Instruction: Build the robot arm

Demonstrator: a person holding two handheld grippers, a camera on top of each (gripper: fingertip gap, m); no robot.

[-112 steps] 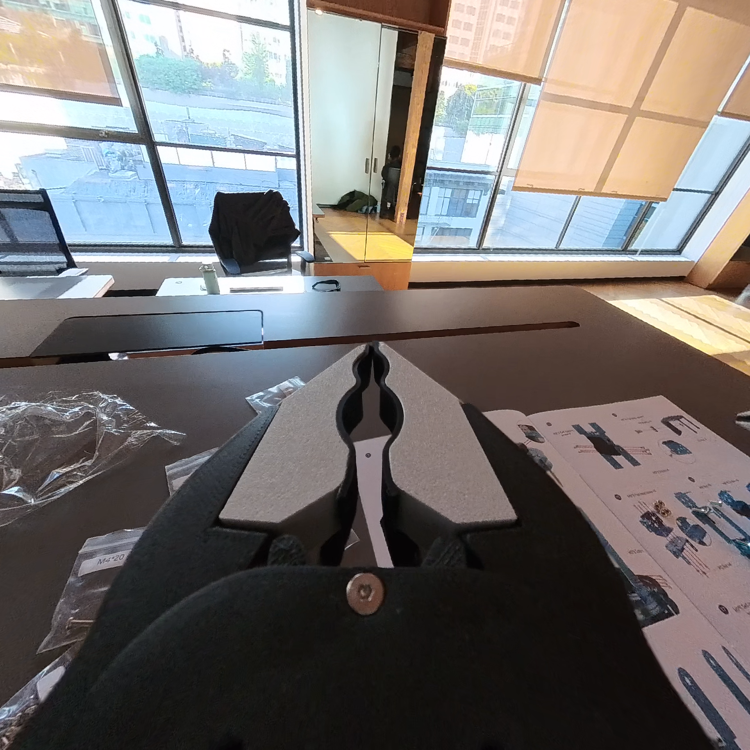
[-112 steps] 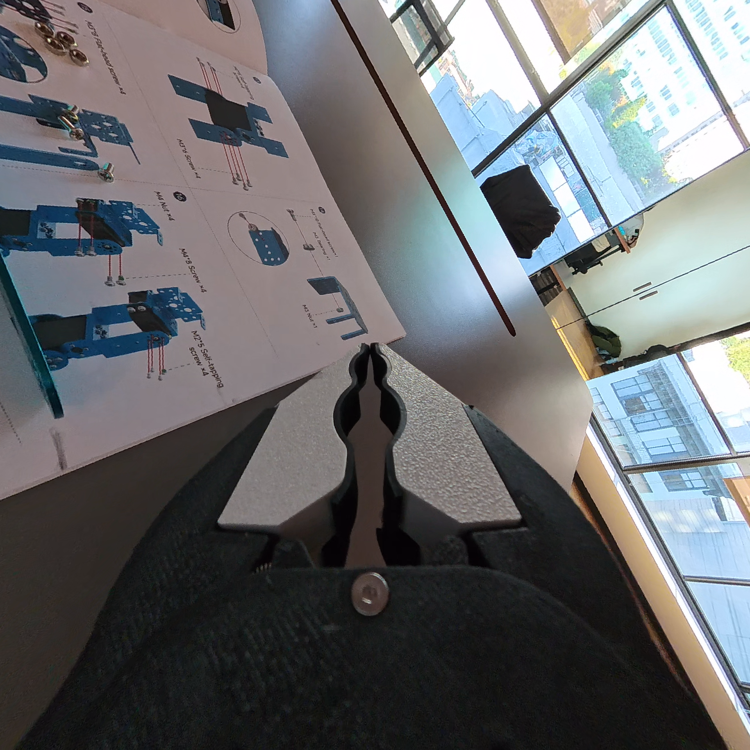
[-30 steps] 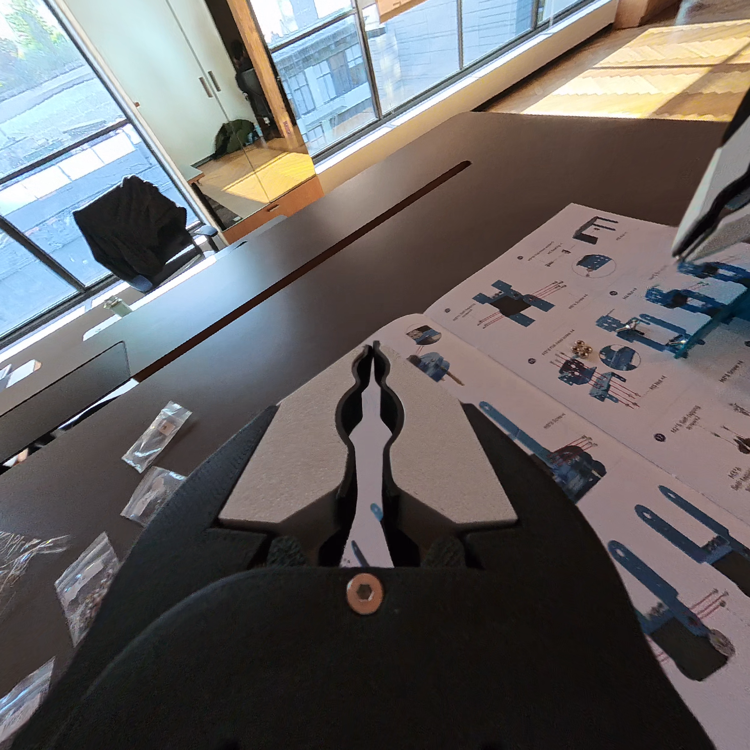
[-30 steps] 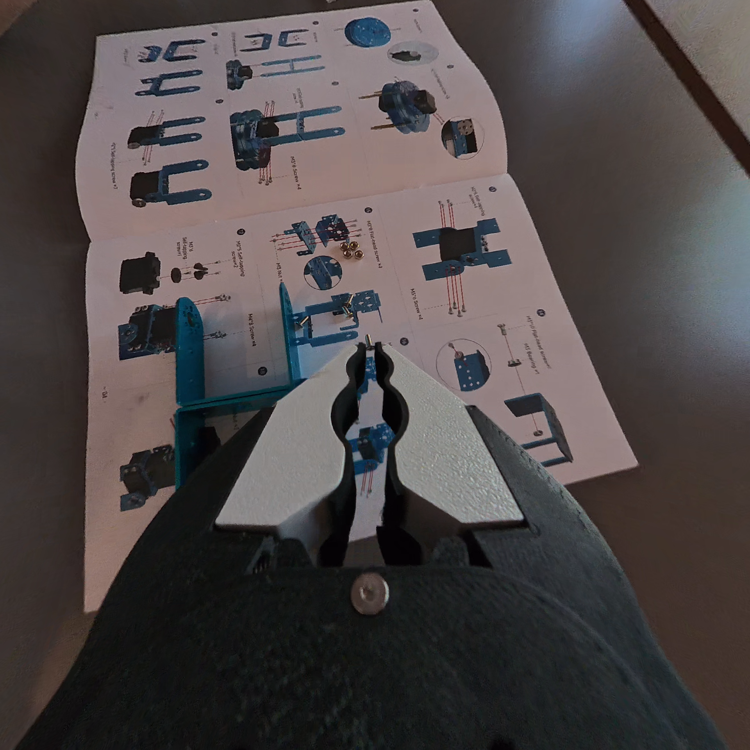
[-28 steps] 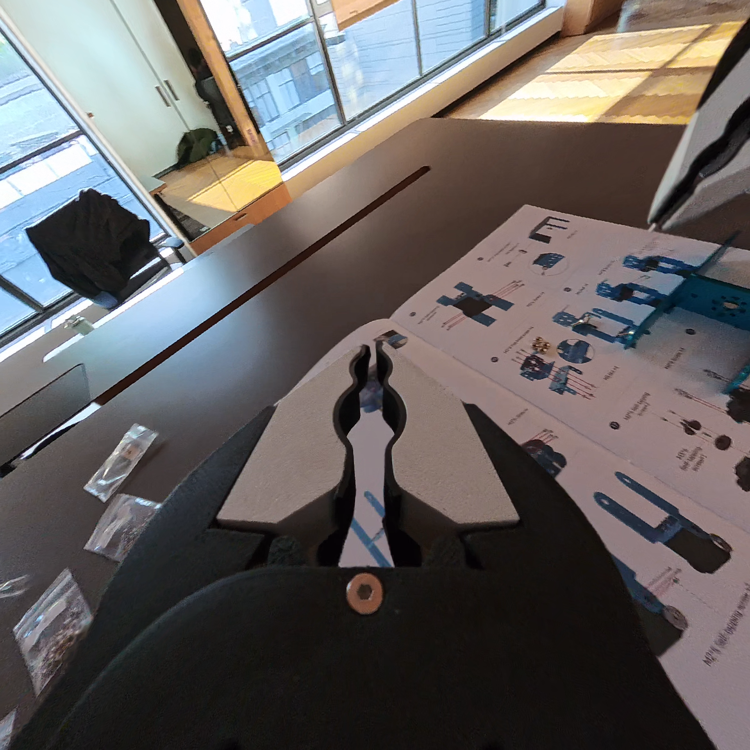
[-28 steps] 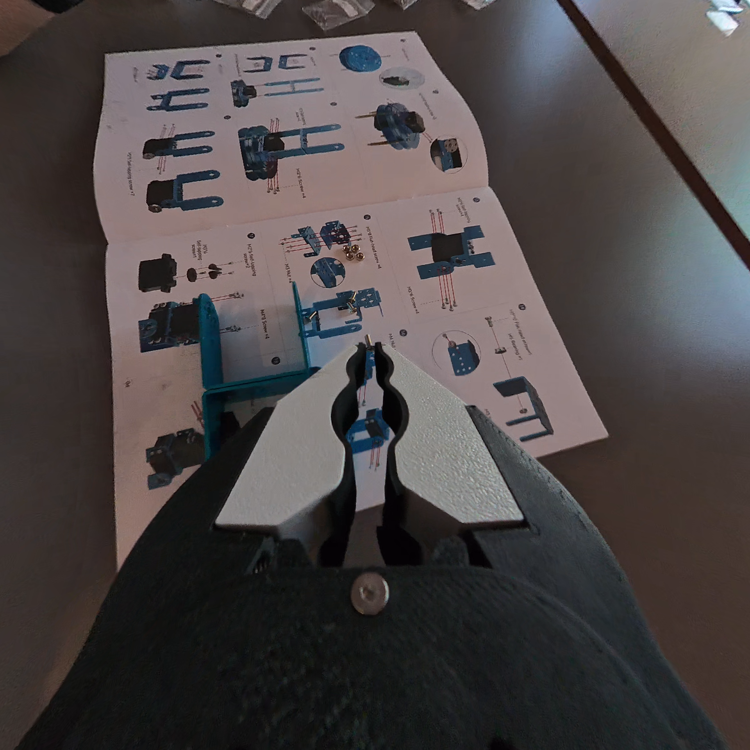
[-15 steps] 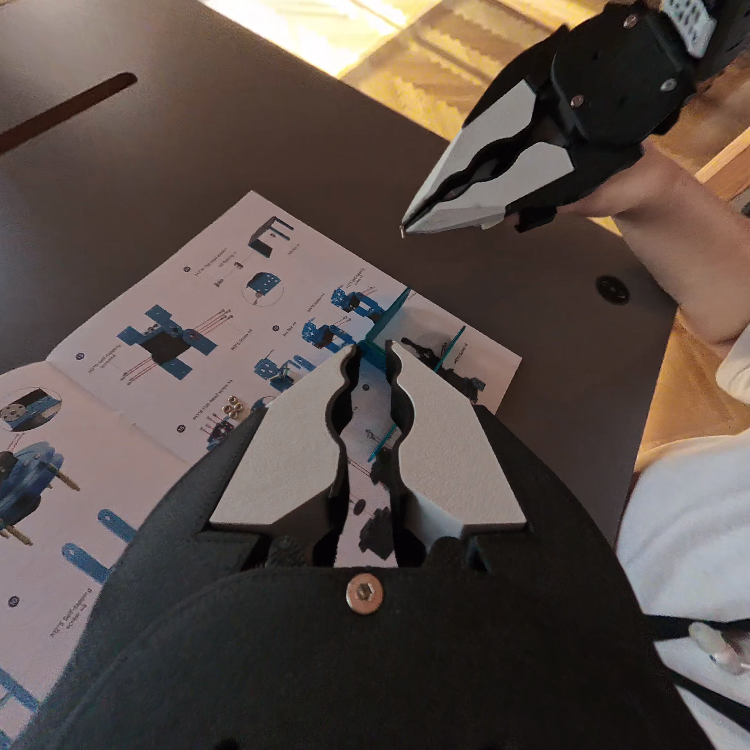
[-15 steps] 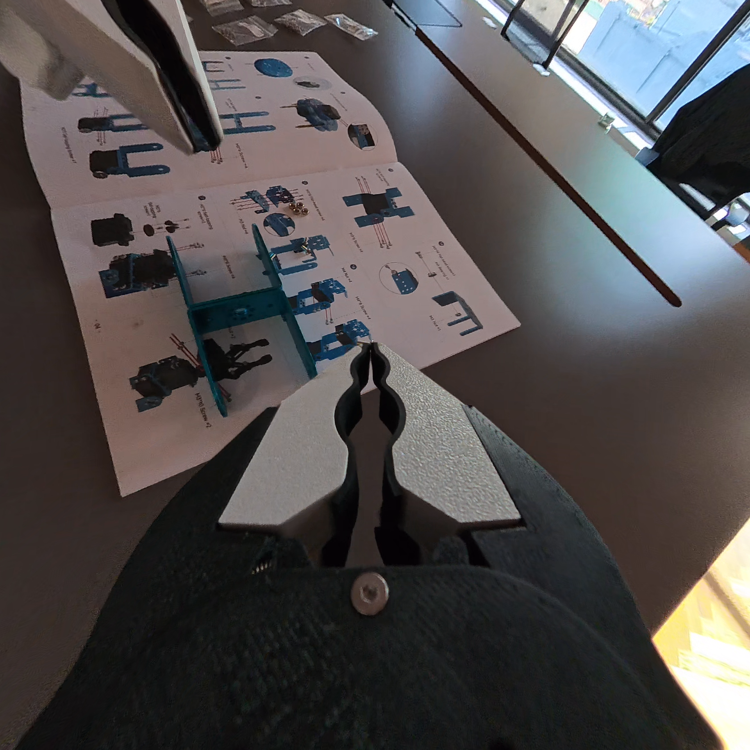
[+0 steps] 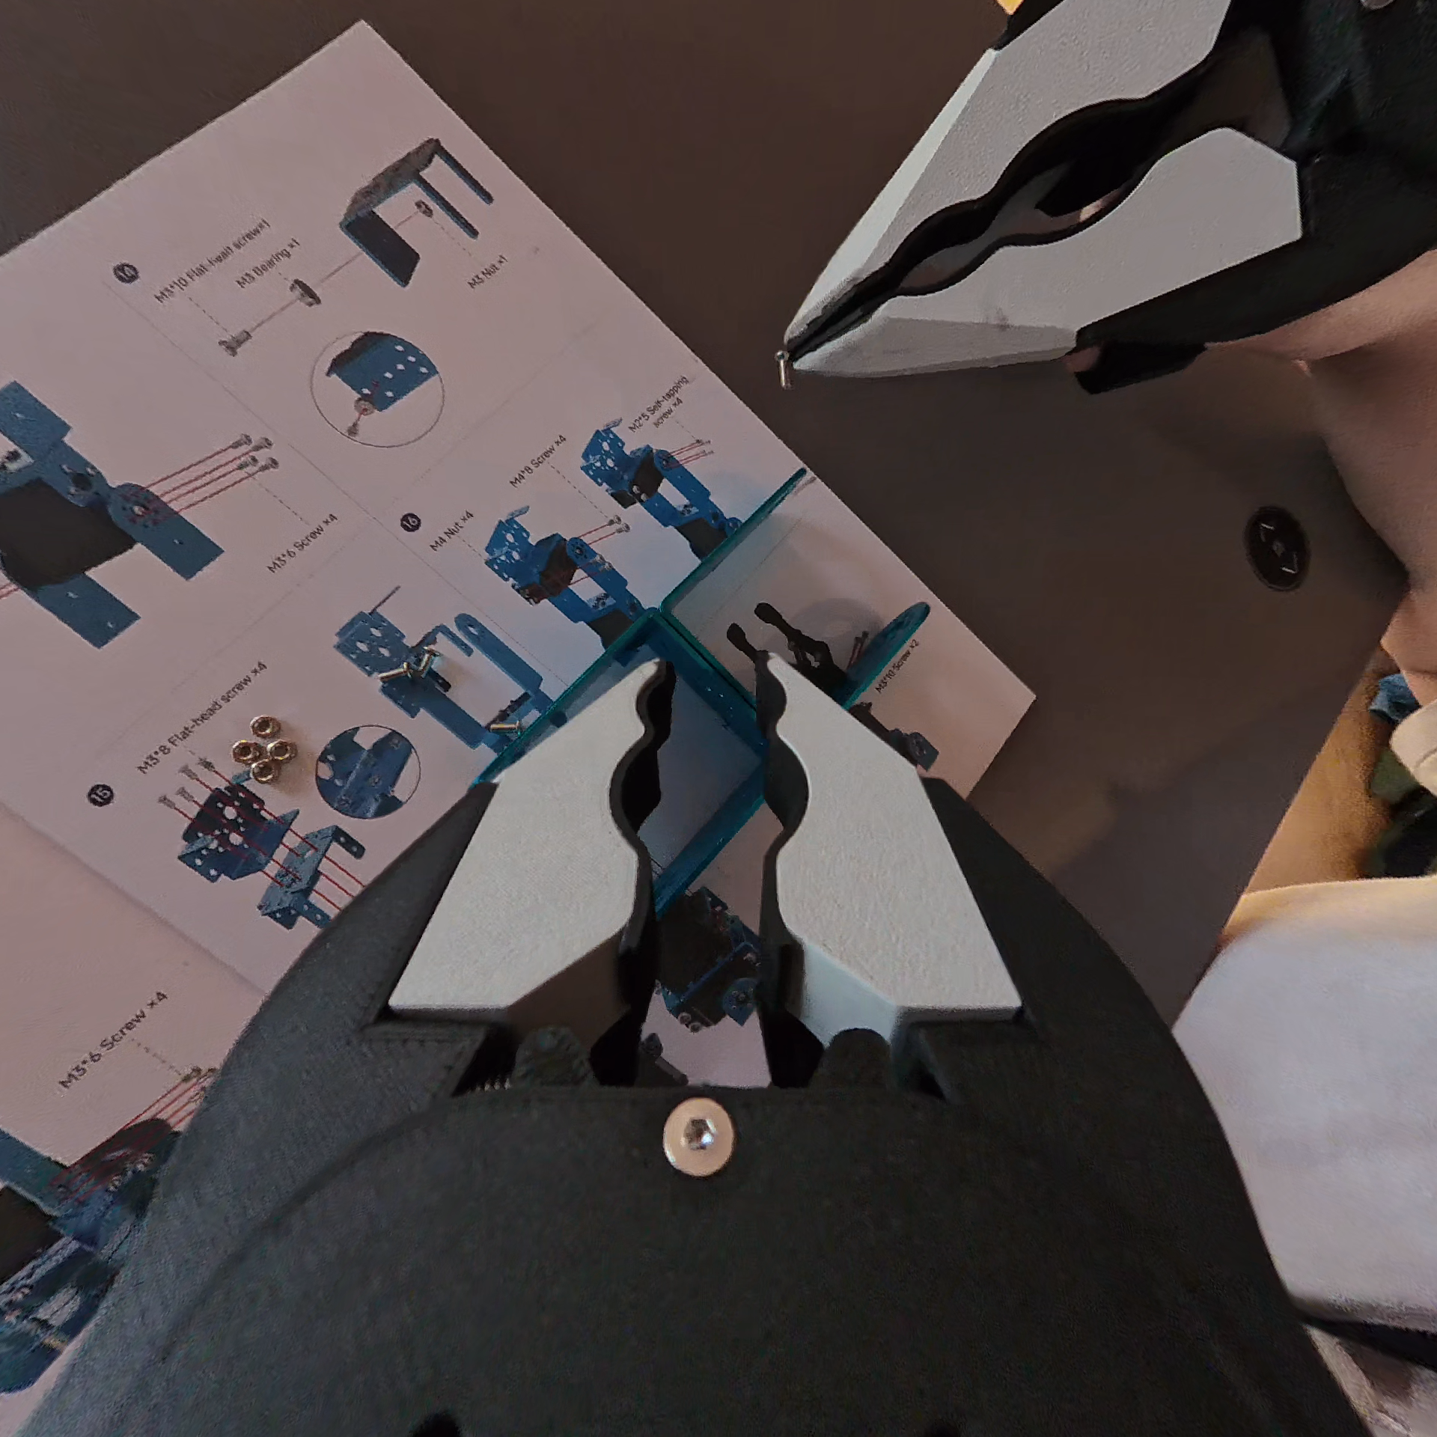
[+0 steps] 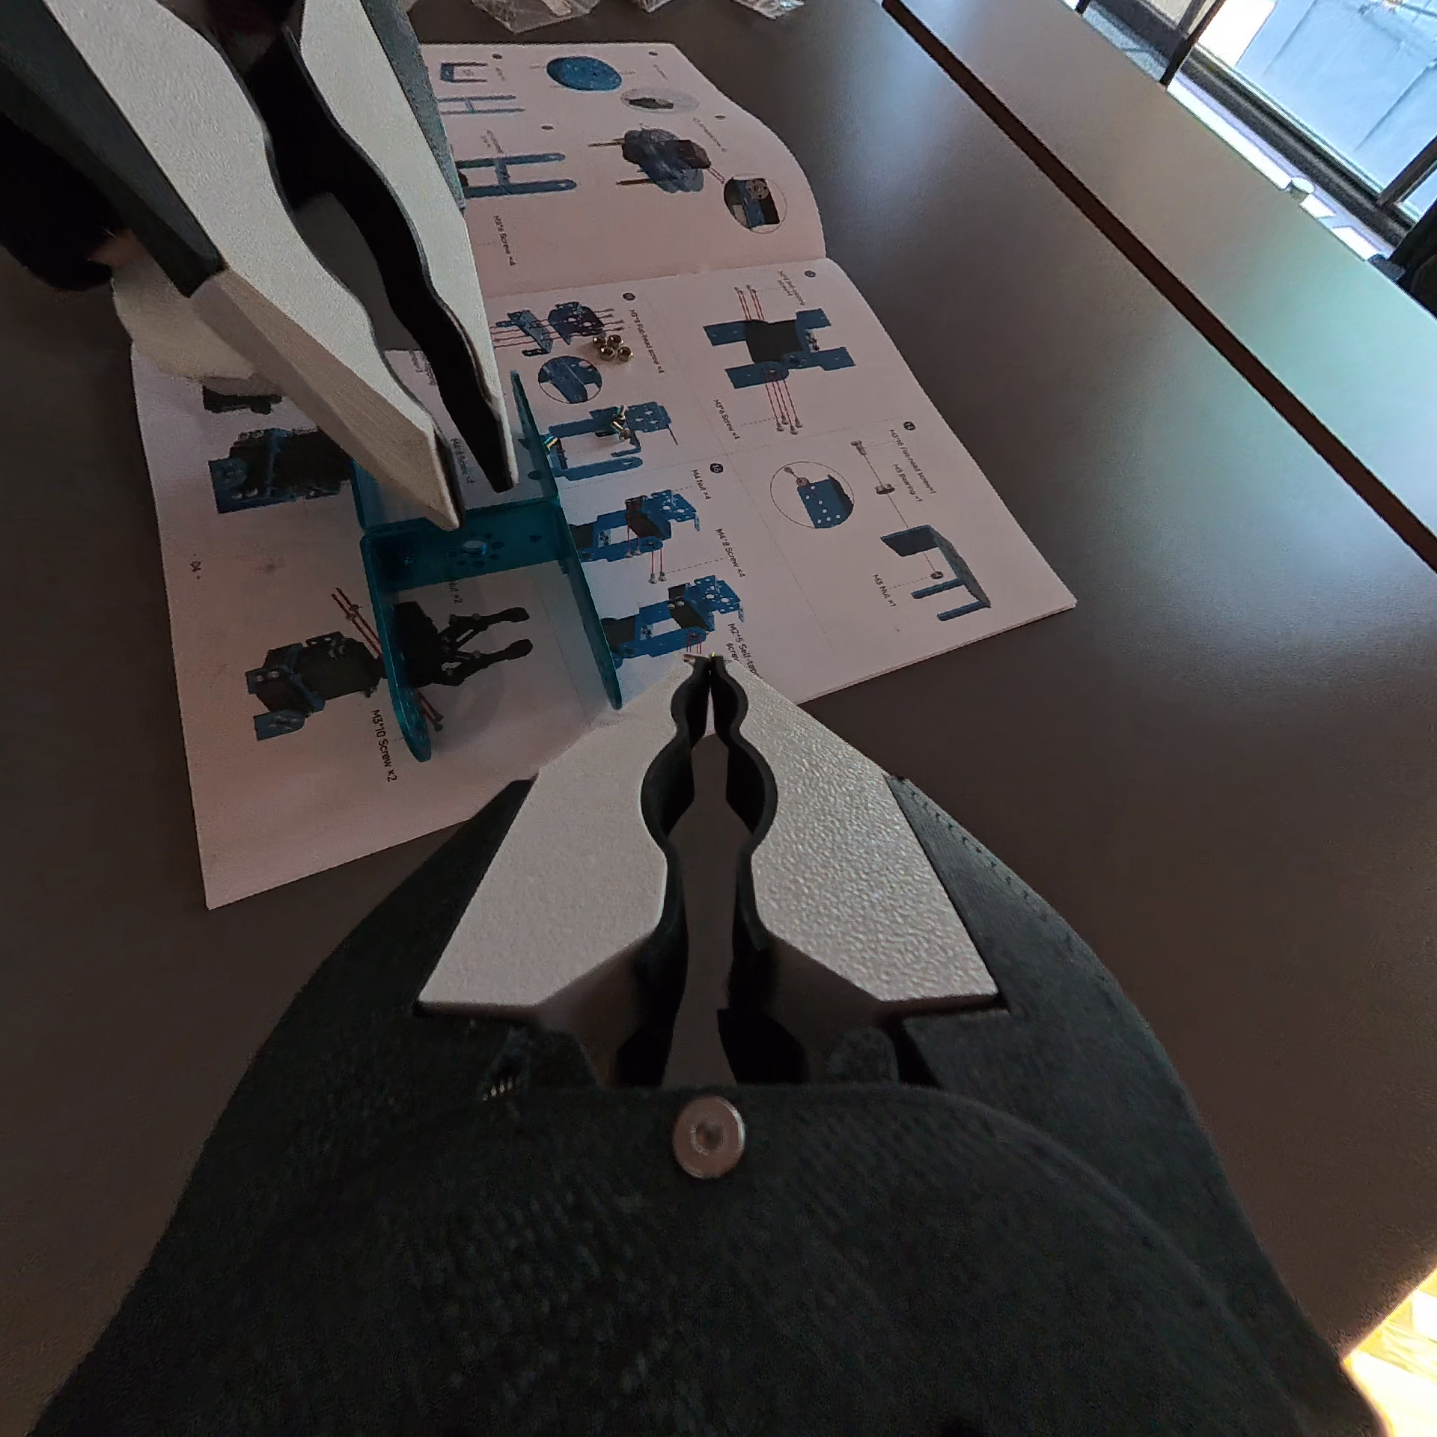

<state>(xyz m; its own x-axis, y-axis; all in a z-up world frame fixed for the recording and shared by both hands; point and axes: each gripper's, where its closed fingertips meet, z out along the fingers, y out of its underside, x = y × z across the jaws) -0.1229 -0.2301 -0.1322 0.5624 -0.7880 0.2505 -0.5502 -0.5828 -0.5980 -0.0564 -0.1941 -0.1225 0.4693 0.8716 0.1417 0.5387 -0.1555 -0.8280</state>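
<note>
A blue metal bracket [image 10: 466,556] stands on an open instruction booklet [image 10: 855,505] on a dark table. My left gripper [image 9: 711,669] is open, pointing down with its tips at the bracket [image 9: 704,851]; I cannot tell whether they touch it. It also shows in the right wrist view [image 10: 474,490]. My right gripper [image 10: 704,665] is shut on a small screw [image 10: 692,659] and hovers near the booklet's near edge, just off the bracket. In the left wrist view the right gripper [image 9: 789,361] shows the screw [image 9: 784,373] sticking out of its tip.
Brass nuts [image 9: 264,750] and loose screws [image 9: 412,669] lie on the booklet [image 9: 233,350] left of the bracket. Small plastic bags [image 10: 529,12] lie past the booklet. A person's white sleeve [image 9: 1322,1089] is at the table edge. A round cap [image 9: 1275,548] sits in the tabletop.
My left gripper swung right and down onto the bracket and opened. My right gripper turned toward the booklet, came in over it, then drew back to its near edge, shut on the screw.
</note>
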